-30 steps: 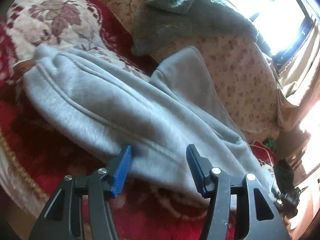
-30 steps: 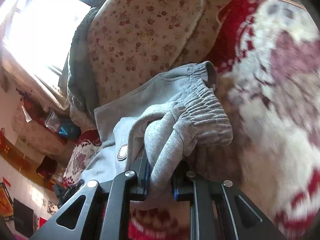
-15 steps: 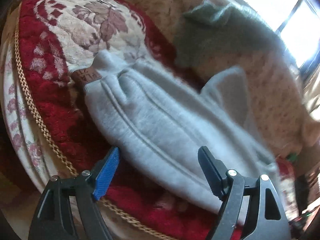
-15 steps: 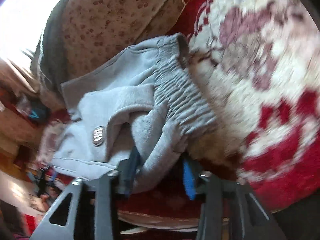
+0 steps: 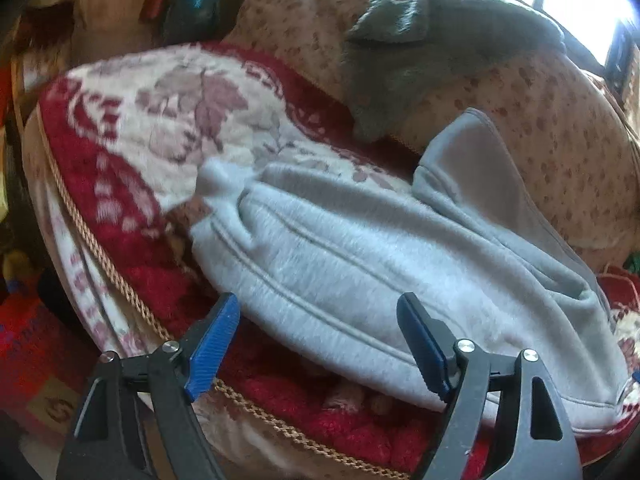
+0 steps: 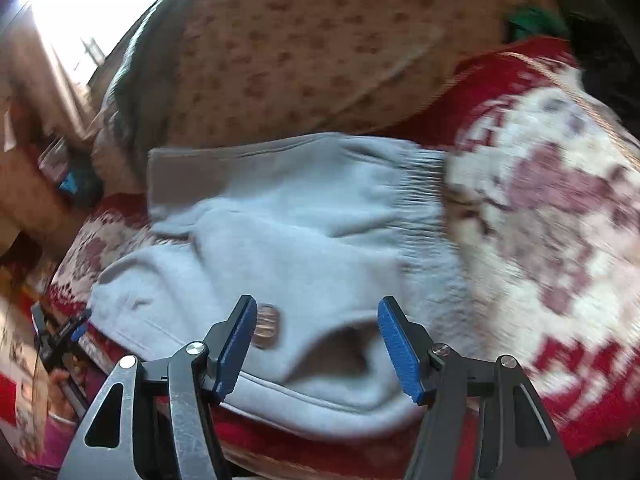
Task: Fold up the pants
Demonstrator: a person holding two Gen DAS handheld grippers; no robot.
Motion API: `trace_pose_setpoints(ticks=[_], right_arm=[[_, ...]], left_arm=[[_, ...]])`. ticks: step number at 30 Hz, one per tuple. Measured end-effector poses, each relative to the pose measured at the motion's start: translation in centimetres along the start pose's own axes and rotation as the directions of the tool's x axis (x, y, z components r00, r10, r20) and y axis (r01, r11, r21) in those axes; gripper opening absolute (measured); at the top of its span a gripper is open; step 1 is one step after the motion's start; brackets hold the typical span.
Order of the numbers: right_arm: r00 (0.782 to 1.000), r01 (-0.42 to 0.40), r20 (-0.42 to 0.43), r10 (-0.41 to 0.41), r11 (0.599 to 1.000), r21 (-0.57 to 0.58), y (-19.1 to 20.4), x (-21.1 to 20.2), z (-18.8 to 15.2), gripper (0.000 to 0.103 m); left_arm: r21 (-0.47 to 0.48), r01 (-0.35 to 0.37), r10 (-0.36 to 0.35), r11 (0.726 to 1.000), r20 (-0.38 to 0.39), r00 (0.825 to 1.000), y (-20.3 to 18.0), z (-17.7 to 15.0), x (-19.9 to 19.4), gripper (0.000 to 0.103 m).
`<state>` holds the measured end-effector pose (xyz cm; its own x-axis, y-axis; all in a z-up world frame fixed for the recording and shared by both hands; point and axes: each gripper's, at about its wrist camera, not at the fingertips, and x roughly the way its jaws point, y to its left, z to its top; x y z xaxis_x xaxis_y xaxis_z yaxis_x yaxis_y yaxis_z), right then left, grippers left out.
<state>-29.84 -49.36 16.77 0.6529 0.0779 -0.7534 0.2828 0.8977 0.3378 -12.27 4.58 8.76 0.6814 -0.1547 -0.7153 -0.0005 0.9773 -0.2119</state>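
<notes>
Since 1 s ago, R gripper (image 6: 316, 344) has let go of the waistband fabric it was clamped on; its blue pads (image 6: 400, 350) now stand wide apart, nothing between them, poised just over the pants' waist end. L gripper (image 5: 320, 344) was apart then and remains so, holding nothing; its view has shifted toward the cushion edge w/ gold cord trim (image 5: 120, 284).

Pants (image 5: 360, 264): light grey sweatpants, lying folded lengthwise on the red-and-cream floral seat cover (image 5: 160, 120). One leg end is propped up against the beige floral backrest (image 5: 540, 128). Right wrist view shows ribbed elastic waistband (image 6: 424, 200), a small round brown badge (image 6: 266, 326) beside the pad, and a pocket opening gaping. Dark grey-green knit (image 5: 420, 52) is draped over the backrest, apart from pants. Some motion blur.
</notes>
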Motion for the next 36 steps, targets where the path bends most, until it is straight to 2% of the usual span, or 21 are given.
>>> trace_pose_setpoints(ticks=[4, 6, 10, 14, 21, 28, 33, 36], right_arm=[[0.999, -0.039, -0.019, 0.038, 0.998, -0.053, 2.9, 2.9, 0.8, 0.071], [0.998, -0.058, -0.033, 0.056, 0.996, -0.073, 4.0, 4.1, 0.9, 0.077], [0.993, -0.105, -0.075, 0.096, 0.987, -0.121, 6.8, 6.5, 1.2, 0.077], [0.988, -0.129, -0.101, 0.113, 0.976, -0.173, 8.6, 7.9, 1.6, 0.078], [0.988, -0.124, -0.126, 0.093, 0.957, -0.263, 10.0, 9.7, 4.0, 0.079], [0.992, -0.088, -0.114, 0.049, 0.925, -0.371, 9.6, 12.5, 9.8, 0.081], [0.994, -0.055, -0.107, 0.012, 0.913, -0.405, 7.7, 15.1, 15.0, 0.089], [0.992, -0.044, -0.127, -0.012, 0.902, -0.429, 6.7, 17.1, 17.5, 0.09]], left_arm=[[0.048, -0.015, 0.014, 0.999, 0.02, 1.0, -2.1, 0.7, -0.4, 0.085], [0.073, -0.011, 0.01, 0.997, 0.022, 1.0, -3.3, 1.0, -0.3, 0.085], [0.131, 0.005, -0.009, 0.991, 0.025, 1.0, -6.1, 1.5, 0.3, 0.085], [0.165, 0.047, -0.049, 0.985, 0.01, 0.999, -8.6, 1.9, 1.3, 0.086], [0.213, 0.155, -0.144, 0.965, -0.064, 0.987, -12.9, 3.6, 4.3, 0.09], [0.271, 0.215, -0.194, 0.938, -0.104, 0.976, -16.9, 8.0, 7.9, 0.091], [0.296, 0.267, -0.242, 0.917, -0.119, 0.963, -19.2, 12.3, 10.2, 0.091], [0.309, 0.301, -0.269, 0.902, -0.142, 0.953, -21.0, 15.5, 11.7, 0.098]])
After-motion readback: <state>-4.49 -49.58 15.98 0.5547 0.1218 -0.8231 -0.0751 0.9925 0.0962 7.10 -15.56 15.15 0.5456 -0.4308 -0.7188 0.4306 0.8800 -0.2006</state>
